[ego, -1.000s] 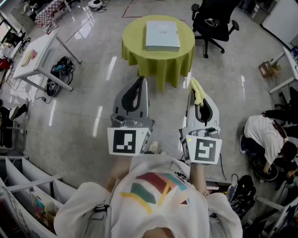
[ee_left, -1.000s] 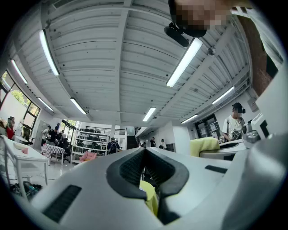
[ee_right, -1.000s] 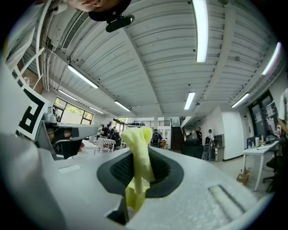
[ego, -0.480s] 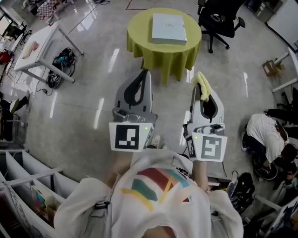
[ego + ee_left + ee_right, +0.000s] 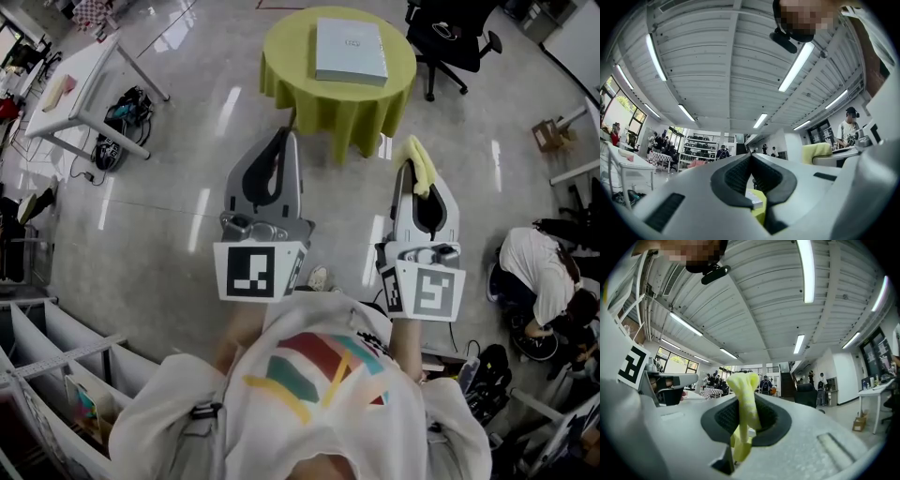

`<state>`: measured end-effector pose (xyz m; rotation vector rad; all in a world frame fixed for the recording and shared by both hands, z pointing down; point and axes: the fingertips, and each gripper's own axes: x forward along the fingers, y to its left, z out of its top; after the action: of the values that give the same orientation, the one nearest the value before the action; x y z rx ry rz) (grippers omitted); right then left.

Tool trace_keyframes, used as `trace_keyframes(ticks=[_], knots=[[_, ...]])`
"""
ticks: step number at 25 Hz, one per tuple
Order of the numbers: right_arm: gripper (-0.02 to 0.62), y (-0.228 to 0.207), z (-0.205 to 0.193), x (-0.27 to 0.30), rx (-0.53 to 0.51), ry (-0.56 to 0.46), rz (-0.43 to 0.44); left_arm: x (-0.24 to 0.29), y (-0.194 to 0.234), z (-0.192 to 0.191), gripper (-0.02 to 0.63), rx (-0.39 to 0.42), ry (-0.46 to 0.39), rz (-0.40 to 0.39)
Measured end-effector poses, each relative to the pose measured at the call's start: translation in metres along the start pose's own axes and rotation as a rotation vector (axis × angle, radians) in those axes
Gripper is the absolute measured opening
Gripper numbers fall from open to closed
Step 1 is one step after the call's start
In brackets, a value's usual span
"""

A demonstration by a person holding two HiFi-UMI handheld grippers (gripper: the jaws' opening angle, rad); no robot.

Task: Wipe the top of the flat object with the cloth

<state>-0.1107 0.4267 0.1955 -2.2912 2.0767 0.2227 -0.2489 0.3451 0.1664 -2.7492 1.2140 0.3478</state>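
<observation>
Yellow cloth (image 5: pixel 421 169) clamped in right gripper (image 5: pixel 412 159); left gripper (image 5: pixel 279 141) closed, empty; flat grey object (image 5: pixel 351 50) on green-draped round table (image 5: pixel 286 66), well ahead, between both grippers, marginally nearer the right.

Left gripper (image 5: pixel 284 139) jaws closed, empty; right gripper (image 5: pixel 411 165) jaws pinching cloth (image 5: pixel 746 401).

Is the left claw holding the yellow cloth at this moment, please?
No, the left claw is shut with nothing between its jaws, while the yellow cloth is pinched in the right claw.
</observation>
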Motion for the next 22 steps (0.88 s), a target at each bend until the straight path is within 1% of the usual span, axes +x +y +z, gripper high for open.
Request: trace_keyframes(ticks=[6, 11, 16, 22], knots=[[0.029, 0.003, -0.006, 0.012, 0.004, 0.011, -0.033, 0.017, 0.015, -0.006, 0.015, -0.012, -0.003, -0.026], [0.029, 0.000, -0.017, 0.020, -0.002, 0.039, -0.047, 0.029, 0.022, -0.014, 0.015, -0.029, 0.003, -0.034], [0.029, -0.013, -0.019, 0.034, -0.013, 0.038, -0.062, 0.039, 0.028, -0.017, 0.015, -0.037, -0.012, -0.028], [0.029, -0.035, -0.020, 0.053, -0.010, 0.004, -0.064, 0.064, 0.031, -0.024, 0.015, -0.025, -0.011, -0.006]])
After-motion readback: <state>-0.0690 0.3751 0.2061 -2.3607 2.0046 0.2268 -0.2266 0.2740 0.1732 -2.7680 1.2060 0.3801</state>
